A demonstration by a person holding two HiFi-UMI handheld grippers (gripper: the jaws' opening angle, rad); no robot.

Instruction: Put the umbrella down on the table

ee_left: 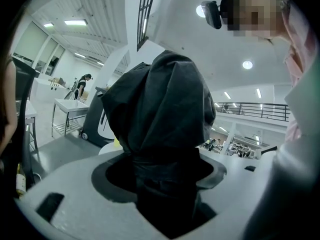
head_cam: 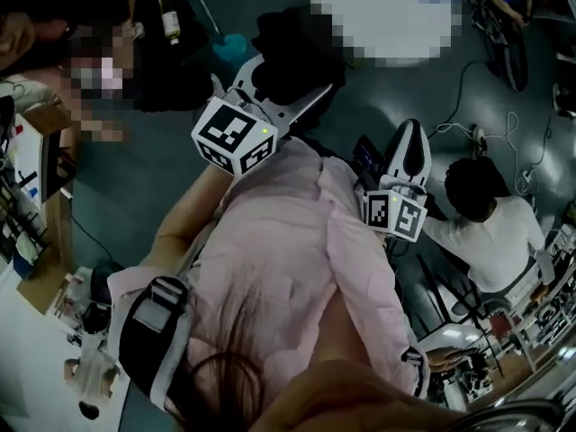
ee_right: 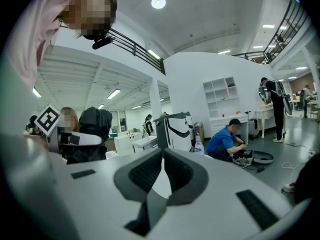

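Observation:
The umbrella (head_cam: 297,52) is black, folded into a loose bundle of fabric. It fills the middle of the left gripper view (ee_left: 160,104), sticking out from between the jaws. My left gripper (head_cam: 283,93) is held high in front of a pink-shirted chest and is shut on the umbrella (ee_left: 165,171). My right gripper (head_cam: 409,142) hangs further right, apart from the umbrella, its ribbed pads (ee_right: 147,171) pressed together with nothing between them (ee_right: 162,166). From the right gripper view the left gripper and the bundle (ee_right: 95,124) show at the left.
The floor far below is grey-green. A person in a white shirt (head_cam: 490,228) sits at the right among cables. Another person (head_cam: 54,34) stands at the upper left beside a bottle (head_cam: 169,21). A white surface (head_cam: 27,367) with small items lies at the lower left.

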